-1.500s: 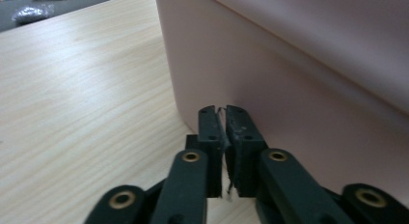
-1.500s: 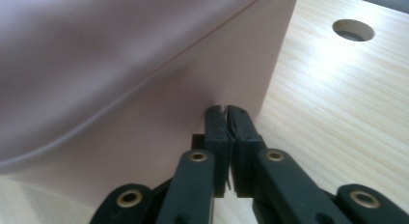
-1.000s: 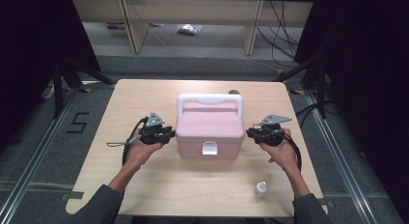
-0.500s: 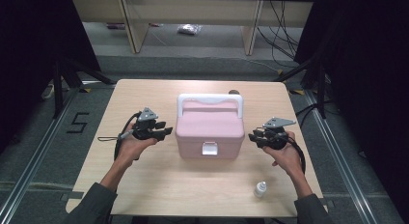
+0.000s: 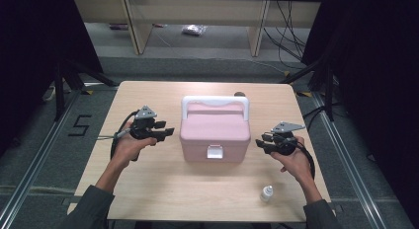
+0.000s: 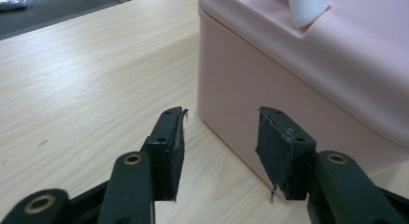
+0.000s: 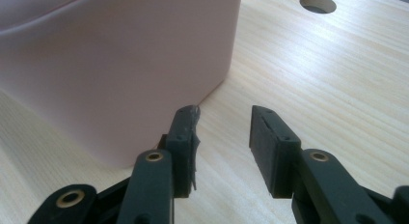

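Here, pink box (image 5: 215, 133) mid-table, flanked by left gripper (image 5: 165, 133) and right gripper (image 5: 260, 143), jaws just spreading, nothing between. Risk: clipping or shoving the box if swung inward.

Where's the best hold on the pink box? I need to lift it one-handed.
Take the pink box by its white handle, coming from straight above. The handle spans the lid's width as a bar that open jaws could close across; the box's walls look too broad and smooth for either claw.
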{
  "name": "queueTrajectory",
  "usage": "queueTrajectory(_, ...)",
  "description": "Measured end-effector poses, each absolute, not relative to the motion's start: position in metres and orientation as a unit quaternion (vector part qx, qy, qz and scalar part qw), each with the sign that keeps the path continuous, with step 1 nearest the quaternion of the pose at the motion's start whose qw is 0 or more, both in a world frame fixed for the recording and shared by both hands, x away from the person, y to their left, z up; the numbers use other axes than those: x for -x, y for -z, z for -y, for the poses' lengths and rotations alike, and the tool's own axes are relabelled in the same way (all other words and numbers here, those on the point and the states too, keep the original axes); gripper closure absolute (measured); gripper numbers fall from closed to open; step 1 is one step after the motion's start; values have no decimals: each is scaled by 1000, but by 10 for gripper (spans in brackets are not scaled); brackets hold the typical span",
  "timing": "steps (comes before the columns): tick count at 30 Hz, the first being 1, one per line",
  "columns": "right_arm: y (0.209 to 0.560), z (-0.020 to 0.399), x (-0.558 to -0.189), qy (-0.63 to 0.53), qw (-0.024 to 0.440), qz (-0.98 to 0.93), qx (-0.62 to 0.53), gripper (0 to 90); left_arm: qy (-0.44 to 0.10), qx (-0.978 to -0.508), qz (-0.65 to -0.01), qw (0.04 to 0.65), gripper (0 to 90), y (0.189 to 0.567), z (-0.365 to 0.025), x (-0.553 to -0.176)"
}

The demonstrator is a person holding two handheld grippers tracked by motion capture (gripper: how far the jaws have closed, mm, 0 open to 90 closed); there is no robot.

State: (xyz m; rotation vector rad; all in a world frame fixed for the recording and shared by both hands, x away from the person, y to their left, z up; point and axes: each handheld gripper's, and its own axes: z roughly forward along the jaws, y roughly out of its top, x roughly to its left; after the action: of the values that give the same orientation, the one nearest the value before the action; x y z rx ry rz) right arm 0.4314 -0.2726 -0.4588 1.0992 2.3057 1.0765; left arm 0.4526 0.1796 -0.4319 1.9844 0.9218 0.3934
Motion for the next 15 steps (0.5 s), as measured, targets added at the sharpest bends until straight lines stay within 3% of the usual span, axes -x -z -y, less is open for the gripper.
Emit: queueTrajectory(15, 462, 274, -426, -377, 175, -820, -395, 601, -157, -795, -370, 454, 489, 420, -177, -449)
